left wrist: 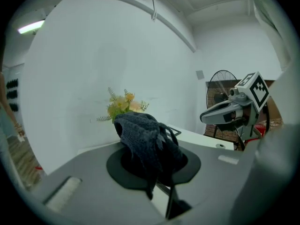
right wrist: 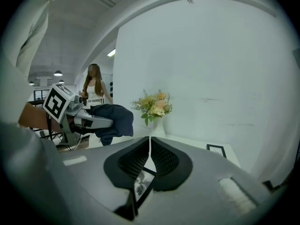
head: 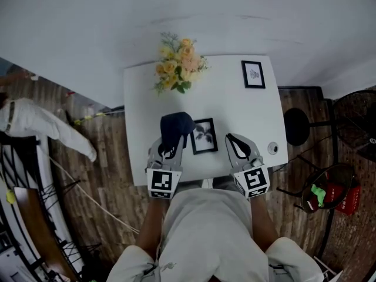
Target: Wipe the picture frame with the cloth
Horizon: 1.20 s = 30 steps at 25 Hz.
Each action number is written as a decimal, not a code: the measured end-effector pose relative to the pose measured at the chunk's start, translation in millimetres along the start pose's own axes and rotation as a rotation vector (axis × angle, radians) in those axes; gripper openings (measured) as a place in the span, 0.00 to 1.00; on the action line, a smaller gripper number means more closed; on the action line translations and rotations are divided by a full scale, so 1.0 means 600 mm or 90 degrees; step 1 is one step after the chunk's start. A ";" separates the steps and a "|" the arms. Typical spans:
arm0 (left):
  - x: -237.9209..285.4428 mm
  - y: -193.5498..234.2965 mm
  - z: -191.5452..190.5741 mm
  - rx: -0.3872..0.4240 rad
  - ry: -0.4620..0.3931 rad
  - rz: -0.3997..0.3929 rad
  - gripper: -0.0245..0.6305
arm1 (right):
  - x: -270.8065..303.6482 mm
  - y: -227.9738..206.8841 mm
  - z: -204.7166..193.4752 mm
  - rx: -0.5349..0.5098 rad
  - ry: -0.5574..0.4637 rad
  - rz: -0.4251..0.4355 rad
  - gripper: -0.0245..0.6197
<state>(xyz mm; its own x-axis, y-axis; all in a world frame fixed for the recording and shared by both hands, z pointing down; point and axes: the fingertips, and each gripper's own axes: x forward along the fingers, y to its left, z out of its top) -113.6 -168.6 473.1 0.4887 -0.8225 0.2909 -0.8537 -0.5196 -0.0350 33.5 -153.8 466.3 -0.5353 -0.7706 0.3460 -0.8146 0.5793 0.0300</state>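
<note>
A black picture frame (head: pixel 204 136) with a leaf print lies flat near the front of the white table (head: pixel 141 93). My left gripper (head: pixel 171 141) is shut on a dark blue cloth (head: pixel 176 125), held just left of the frame; the bunched cloth (left wrist: pixel 145 139) fills the space between its jaws. My right gripper (head: pixel 235 141) hovers just right of the frame, jaws shut with nothing between them. Part of the frame (right wrist: pixel 140 184) shows below its closed jaws. The right gripper view also catches the left gripper (right wrist: pixel 101 122) with the cloth (right wrist: pixel 115 118).
A vase of yellow and peach flowers (head: pixel 178 63) stands at the table's back. A second small frame (head: pixel 252 74) lies at the back right. A small round white object (head: pixel 272 148) sits near the right edge. A black stool (head: pixel 296 125), fan (head: pixel 358 122) and red basket (head: pixel 332 192) stand right of the table.
</note>
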 end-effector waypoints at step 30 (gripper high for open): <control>-0.049 -0.069 0.094 0.032 -0.083 0.006 0.16 | -0.068 0.001 0.057 -0.028 -0.049 0.003 0.04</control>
